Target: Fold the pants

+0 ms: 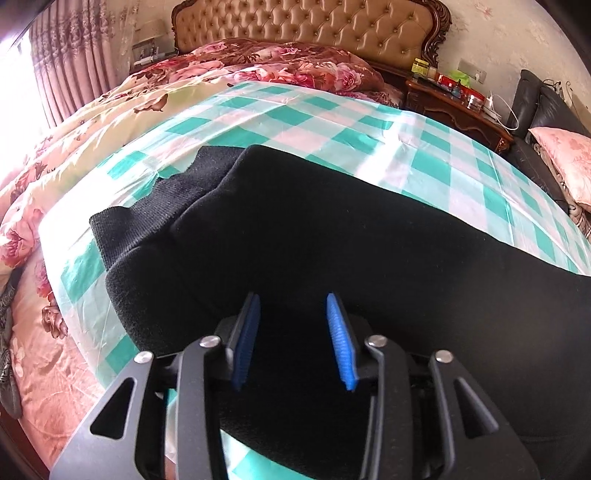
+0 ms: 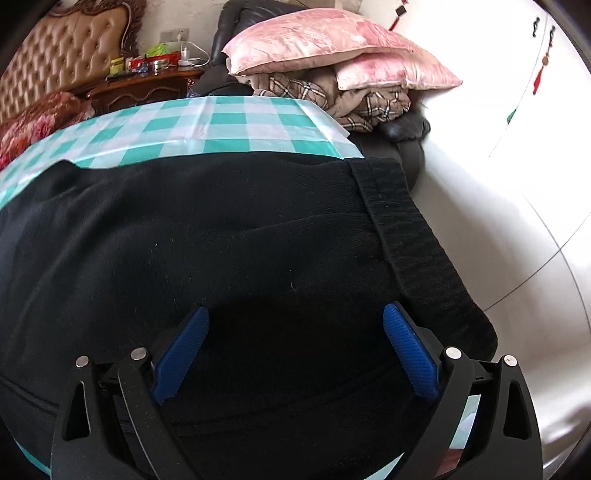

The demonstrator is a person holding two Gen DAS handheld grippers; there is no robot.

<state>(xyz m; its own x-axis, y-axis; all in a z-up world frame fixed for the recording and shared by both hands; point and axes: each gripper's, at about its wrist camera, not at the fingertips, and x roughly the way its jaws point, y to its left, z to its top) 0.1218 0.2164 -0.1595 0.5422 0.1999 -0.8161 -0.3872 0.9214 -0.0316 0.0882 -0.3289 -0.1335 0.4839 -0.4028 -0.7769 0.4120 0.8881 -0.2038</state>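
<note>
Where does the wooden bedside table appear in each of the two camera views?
Left wrist view: the wooden bedside table is at the upper right, right of the tufted headboard.
Right wrist view: the wooden bedside table is at the upper left, right of the headboard.
Shared landmark: the green checked sheet under the black pants.

Black pants (image 1: pixel 332 229) run off the right edge in the left wrist view. Small items on the nightstand (image 1: pixel 458 107) beside the headboard too small to identify.
</note>
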